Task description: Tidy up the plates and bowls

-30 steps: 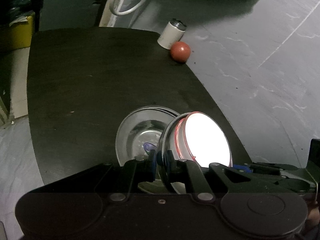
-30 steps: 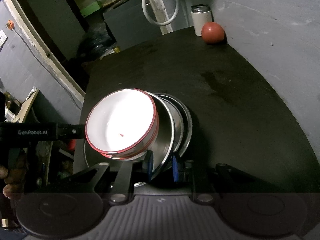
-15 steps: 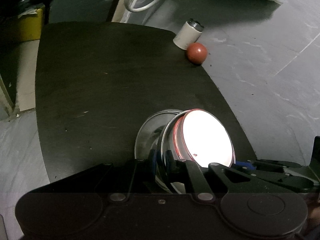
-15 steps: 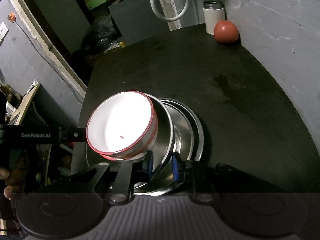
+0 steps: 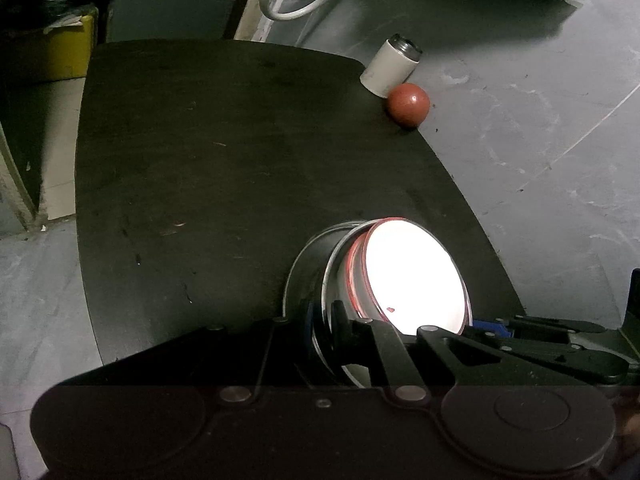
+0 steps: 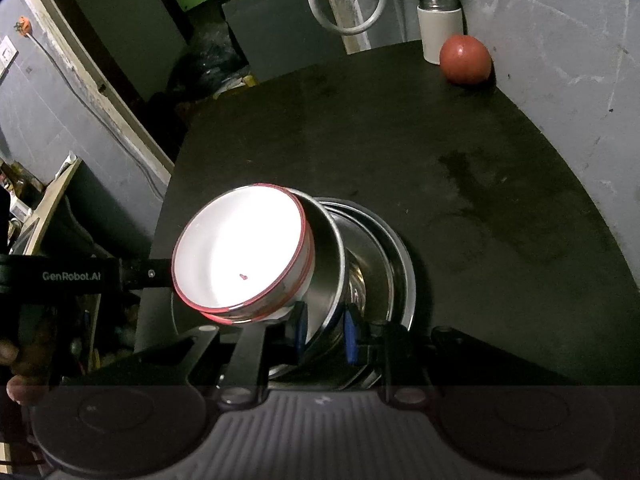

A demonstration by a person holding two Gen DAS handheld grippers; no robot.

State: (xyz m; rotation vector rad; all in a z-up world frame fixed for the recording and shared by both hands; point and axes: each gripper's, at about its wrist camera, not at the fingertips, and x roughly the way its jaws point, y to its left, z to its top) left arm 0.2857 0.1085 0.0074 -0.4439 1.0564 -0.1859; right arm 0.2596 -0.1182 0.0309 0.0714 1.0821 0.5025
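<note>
A white bowl with a red rim [image 6: 240,252] sits nested in a steel bowl [image 6: 330,240], and both are tilted. My right gripper [image 6: 325,332] is shut on the steel bowl's near wall, with its blue pads on either side. My left gripper [image 5: 324,318] is shut on the same steel bowl's rim [image 5: 333,276] from the other side. The white bowl [image 5: 412,276] glows bright beside it. Under the held bowls, steel plates [image 6: 400,264] lie stacked on the black table [image 5: 200,160]. I cannot tell whether the bowls touch the plates.
A red ball-like fruit [image 5: 408,104] and a white flask [image 5: 390,66] stand at the table's far right corner. Beyond the table hangs a coiled white hose [image 5: 296,0]. A yellow box [image 5: 68,48] sits at far left. A hand [image 6: 16,360] holds the left gripper's handle.
Both grippers have carried the nested bowls a little further over the steel plates and slightly down. In the left wrist view the plates are now mostly hidden behind the bowls.
</note>
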